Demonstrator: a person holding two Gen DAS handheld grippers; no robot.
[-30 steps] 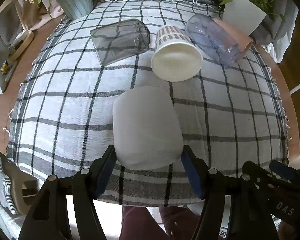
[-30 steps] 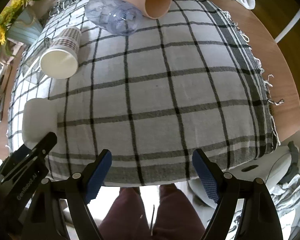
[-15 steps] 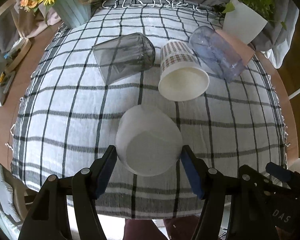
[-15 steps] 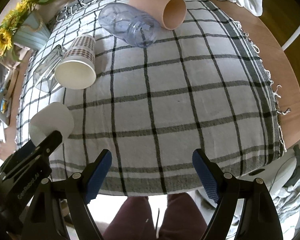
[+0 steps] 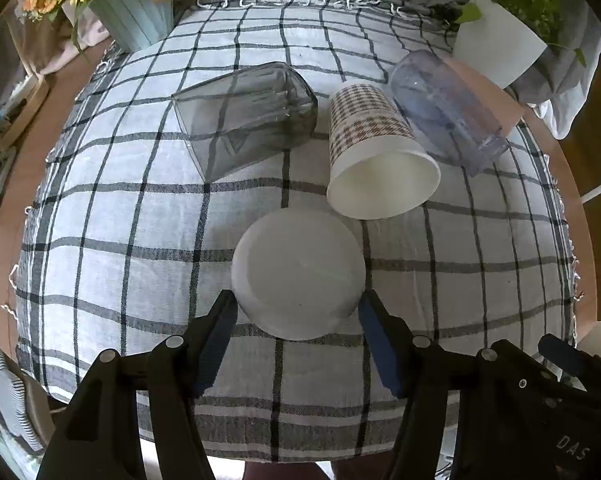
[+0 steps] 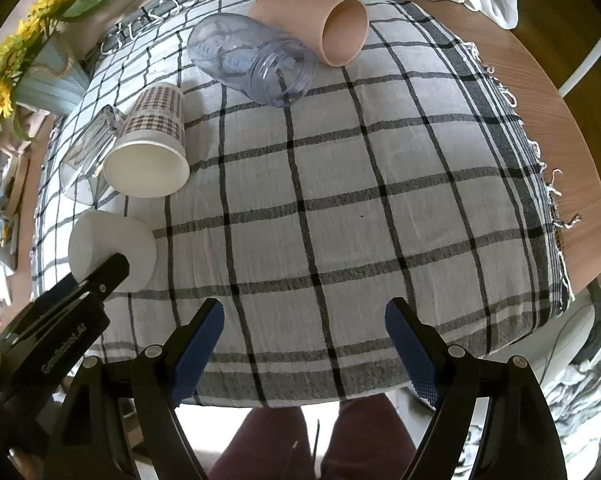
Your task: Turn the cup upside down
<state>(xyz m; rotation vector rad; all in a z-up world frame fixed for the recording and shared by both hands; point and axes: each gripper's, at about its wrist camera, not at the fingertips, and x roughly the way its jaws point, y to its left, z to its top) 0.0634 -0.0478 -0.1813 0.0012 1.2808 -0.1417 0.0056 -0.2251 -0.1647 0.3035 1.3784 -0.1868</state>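
— So how far along was the flip at that moment?

— Well under way, by my reading. The left gripper (image 5: 296,312) had its blue fingers (image 5: 216,332) pinching the white cup (image 5: 298,272) from both sides, near the front edge of the surface (image 5: 100,272). From the left wrist view the cup's flat closed base faced the camera, which suggests its mouth pointed down toward the checked cloth (image 6: 340,220).

— Was it set down already?

— I could not tell. The right wrist view showed the cup at the front left of the surface with the left gripper beside it, but whether the rim touched the cloth was hidden. What seemed left was lowering it fully, if needed, and letting go.

— And the right gripper?

— The right gripper (image 6: 304,340) hung over the front edge with its fingers spread wide and nothing between them.

— What lay beyond?

— Just behind the white cup, a patterned paper cup (image 5: 376,160) on its side, mouth toward the front. To its left a smoky grey glass (image 5: 244,116), to its right a clear bluish tumbler (image 5: 444,112), both lying down. Farther back a peach cup (image 6: 320,28) also lay on its side, with a sunflower vase (image 5: 132,12) at the far left corner and a white planter (image 5: 496,40) at the far right.
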